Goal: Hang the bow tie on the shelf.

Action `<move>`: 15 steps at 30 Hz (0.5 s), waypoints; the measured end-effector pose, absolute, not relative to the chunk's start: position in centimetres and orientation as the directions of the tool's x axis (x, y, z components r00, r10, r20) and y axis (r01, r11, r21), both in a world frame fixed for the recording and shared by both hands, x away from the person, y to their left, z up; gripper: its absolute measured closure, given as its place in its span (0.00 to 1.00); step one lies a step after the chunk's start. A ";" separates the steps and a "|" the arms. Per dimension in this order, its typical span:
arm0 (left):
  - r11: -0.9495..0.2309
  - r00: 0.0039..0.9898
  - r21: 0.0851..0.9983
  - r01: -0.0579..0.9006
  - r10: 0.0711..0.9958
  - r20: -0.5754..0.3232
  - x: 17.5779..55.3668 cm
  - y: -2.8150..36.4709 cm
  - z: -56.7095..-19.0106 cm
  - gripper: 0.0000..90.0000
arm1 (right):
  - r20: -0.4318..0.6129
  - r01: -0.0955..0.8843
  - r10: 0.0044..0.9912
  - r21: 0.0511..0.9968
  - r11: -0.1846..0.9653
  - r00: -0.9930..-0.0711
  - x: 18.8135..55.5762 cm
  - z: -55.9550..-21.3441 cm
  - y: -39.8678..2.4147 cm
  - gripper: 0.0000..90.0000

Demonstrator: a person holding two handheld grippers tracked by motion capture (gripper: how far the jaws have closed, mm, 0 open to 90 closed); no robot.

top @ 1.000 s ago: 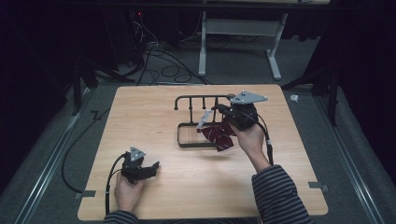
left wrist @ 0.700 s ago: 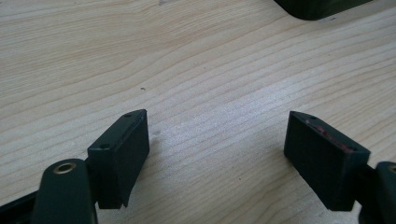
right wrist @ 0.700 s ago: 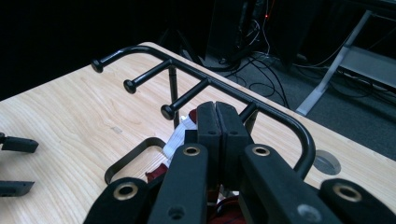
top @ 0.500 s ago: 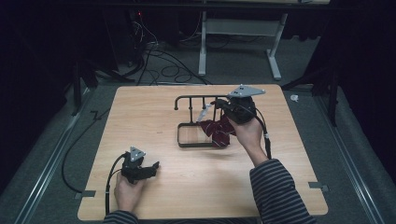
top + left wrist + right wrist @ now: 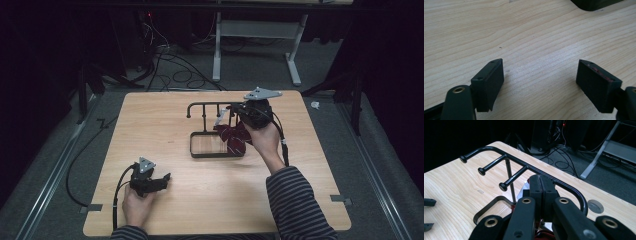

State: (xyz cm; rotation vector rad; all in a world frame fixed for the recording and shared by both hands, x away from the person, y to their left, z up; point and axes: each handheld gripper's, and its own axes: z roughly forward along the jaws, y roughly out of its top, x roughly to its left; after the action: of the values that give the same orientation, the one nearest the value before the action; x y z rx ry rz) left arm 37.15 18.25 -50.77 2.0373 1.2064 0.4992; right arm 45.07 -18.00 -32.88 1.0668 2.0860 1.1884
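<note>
– Currently, which step is in hand?
– A dark red cloth (image 5: 234, 139) with a white tag is being held up against the black hook rack (image 5: 212, 107), pinched in the closed jaws of the right gripper (image 5: 239, 113); it hangs over the rack's base frame. The left gripper (image 5: 164, 178) is rested well away from the rack, jaws wide apart and empty.
– What is called for next?
– Probably, the cloth must be looped over a rack peg, then released.

No readable text, label or number appears anywhere.
</note>
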 end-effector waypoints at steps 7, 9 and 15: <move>-0.316 0.490 0.736 0.598 0.871 -0.025 37.1 18.2 -50.8 0.25 | -0.047 0.392 0.831 0.866 0.310 -0.554 45.5 -33.1 -18.0 1.00; -0.316 0.490 0.736 0.598 0.871 -0.025 37.1 18.2 -50.8 0.25 | -0.044 0.395 0.833 0.865 0.308 -0.552 45.6 -33.0 -18.0 1.00; -0.314 0.490 0.737 0.599 0.871 -0.027 37.1 18.3 -50.8 0.25 | -0.047 0.397 0.835 0.864 0.309 -0.548 45.9 -33.0 -17.9 1.00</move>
State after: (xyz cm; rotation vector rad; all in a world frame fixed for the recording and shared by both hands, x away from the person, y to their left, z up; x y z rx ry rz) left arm 37.15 18.26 -50.77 2.0359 1.2068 0.4982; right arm 45.91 -17.88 -32.98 1.0892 2.0852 1.1663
